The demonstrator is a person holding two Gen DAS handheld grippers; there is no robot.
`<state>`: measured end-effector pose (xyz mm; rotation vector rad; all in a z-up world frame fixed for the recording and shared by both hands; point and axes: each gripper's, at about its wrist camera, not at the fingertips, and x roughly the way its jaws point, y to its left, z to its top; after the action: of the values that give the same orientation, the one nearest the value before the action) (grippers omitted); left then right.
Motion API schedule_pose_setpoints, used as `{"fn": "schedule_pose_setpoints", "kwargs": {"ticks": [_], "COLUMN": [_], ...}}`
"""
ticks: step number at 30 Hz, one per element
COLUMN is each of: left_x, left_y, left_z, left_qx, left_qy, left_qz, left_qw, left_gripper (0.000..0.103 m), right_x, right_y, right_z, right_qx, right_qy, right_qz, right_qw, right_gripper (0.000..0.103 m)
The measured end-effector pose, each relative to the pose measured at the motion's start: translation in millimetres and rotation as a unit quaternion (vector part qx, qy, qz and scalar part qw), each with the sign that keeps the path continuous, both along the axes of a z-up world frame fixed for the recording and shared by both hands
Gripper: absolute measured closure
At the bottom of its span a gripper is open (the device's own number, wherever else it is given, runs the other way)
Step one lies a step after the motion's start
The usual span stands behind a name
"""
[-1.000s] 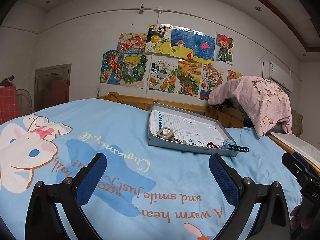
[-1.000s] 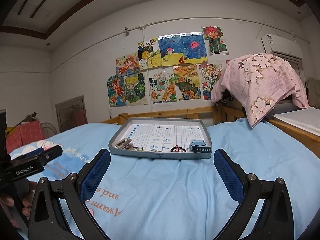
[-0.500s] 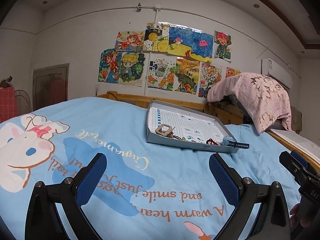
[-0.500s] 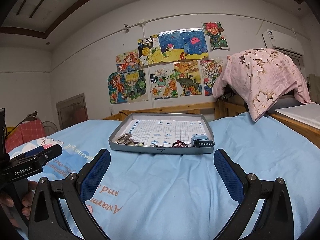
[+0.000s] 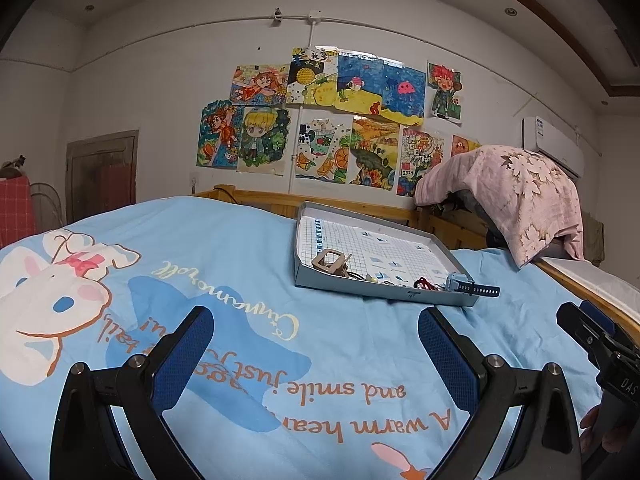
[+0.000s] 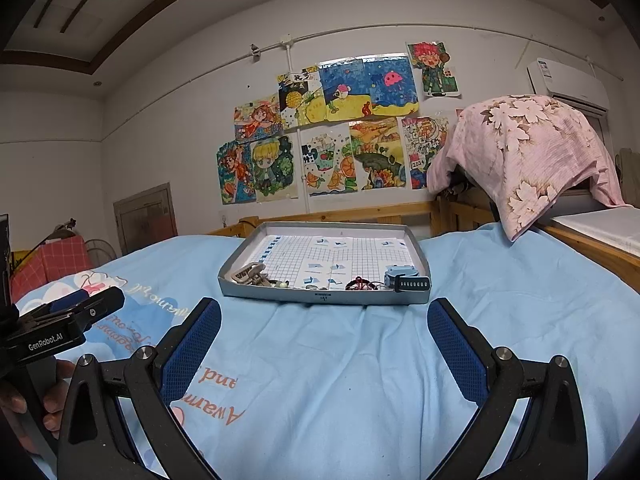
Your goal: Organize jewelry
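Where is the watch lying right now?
In both wrist views the watch lies at the tray's near right corner, beside the red bracelet, its strap poking over the rim.

The tray (image 6: 325, 298) is grey with a blue-checked white lining, the bedsheet (image 6: 360, 360) is light blue with orange letters, and the blanket (image 6: 528, 152) is pink with flowers.

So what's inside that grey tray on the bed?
In the tray: a blue watch, a red bracelet, a beige clasp-like piece and small bits. The near wall hides their undersides.
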<state>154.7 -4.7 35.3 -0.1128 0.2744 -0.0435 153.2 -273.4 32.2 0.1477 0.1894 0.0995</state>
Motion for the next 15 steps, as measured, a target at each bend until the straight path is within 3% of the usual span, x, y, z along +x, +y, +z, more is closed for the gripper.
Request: {"fn": "schedule_pose_setpoints", "kwargs": {"ticks": [15], "left_x": [-0.1], "left_y": [0.1], "left_z": [-0.3], "left_qx": [0.002], "left_qy": [-0.001], "left_qz": [0.001], "left_qw": [1.0000], "left_gripper": [0.000], "right_x": [-0.3], "right_y": [0.8], "right_z": [0.1], "right_qx": [0.000], "right_qy": [0.000], "right_qz": [0.000], "right_qw": [1.000], "right_gripper": [0.002]}}
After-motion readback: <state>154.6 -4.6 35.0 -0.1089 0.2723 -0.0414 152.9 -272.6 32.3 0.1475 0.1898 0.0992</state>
